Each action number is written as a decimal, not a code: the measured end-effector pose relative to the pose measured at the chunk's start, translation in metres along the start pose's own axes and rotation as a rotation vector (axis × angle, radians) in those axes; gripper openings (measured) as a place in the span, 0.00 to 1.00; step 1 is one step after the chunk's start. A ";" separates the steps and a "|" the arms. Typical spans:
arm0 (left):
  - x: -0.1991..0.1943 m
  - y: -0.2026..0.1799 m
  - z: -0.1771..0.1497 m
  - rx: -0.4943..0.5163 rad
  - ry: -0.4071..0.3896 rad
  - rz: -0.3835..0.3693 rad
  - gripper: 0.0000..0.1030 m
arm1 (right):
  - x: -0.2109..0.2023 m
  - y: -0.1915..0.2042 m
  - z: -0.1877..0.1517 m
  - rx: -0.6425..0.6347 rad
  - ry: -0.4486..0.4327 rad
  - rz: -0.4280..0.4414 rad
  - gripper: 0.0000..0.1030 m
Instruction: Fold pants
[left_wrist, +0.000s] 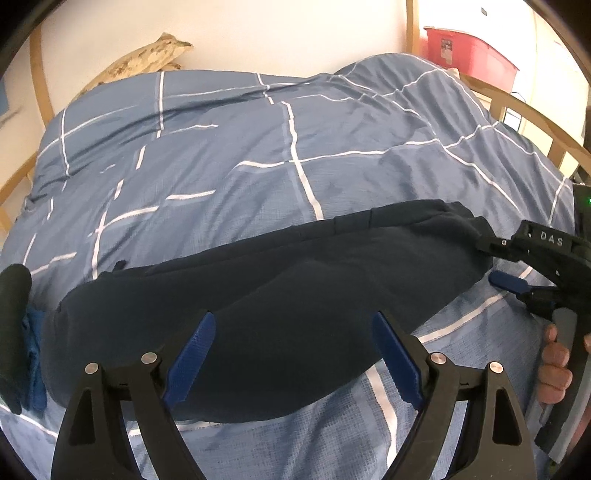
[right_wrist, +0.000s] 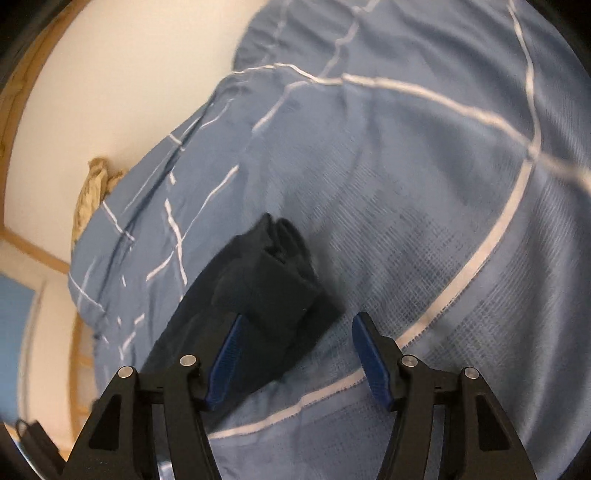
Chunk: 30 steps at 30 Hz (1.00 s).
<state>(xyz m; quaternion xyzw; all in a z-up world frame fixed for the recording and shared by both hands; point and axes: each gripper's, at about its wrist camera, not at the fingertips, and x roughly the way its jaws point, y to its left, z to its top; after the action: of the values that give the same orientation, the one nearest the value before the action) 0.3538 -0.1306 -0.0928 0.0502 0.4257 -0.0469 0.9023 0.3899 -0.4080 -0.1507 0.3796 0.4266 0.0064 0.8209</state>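
— Two views, so start with the left wrist one: where are the pants (left_wrist: 258, 280)?

— Lying on the bed's blue checked duvet (left_wrist: 258, 155), already doubled into a long dark strip. Its long axis runs across the picture, left end nearer, right end rising toward the right gripper (left_wrist: 491, 258). The left gripper (left_wrist: 291, 354) hovers above the near edge, jaws spread wide, nothing between the pads.

— And the right wrist view?

— Blurred. The strip's end (right_wrist: 273, 280) shows layered folds and points up and away from the camera. The right gripper (right_wrist: 295, 354) has its jaws partly apart; the left pad sits beside the cloth, yet I judge nothing is pinched.

— How will it handle?

— Soft, limp, fairly thick knit, I'd guess; light, not slippery. It will sag between grips, so take every layer at one end's corners and carry that end over along the long axis.
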 end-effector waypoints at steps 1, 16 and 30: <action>0.001 0.000 0.000 0.001 -0.001 0.005 0.84 | 0.002 -0.001 0.000 0.007 -0.001 0.016 0.59; 0.012 0.009 -0.016 -0.079 0.049 -0.007 0.84 | -0.037 0.029 -0.006 -0.200 -0.165 -0.097 0.14; -0.023 0.057 -0.040 -0.082 -0.013 0.043 0.84 | -0.039 0.059 -0.031 -0.373 -0.261 -0.427 0.52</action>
<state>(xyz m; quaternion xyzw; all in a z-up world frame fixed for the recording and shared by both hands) 0.3160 -0.0680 -0.0969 0.0220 0.4200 -0.0101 0.9072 0.3616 -0.3593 -0.0973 0.1218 0.3793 -0.1366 0.9070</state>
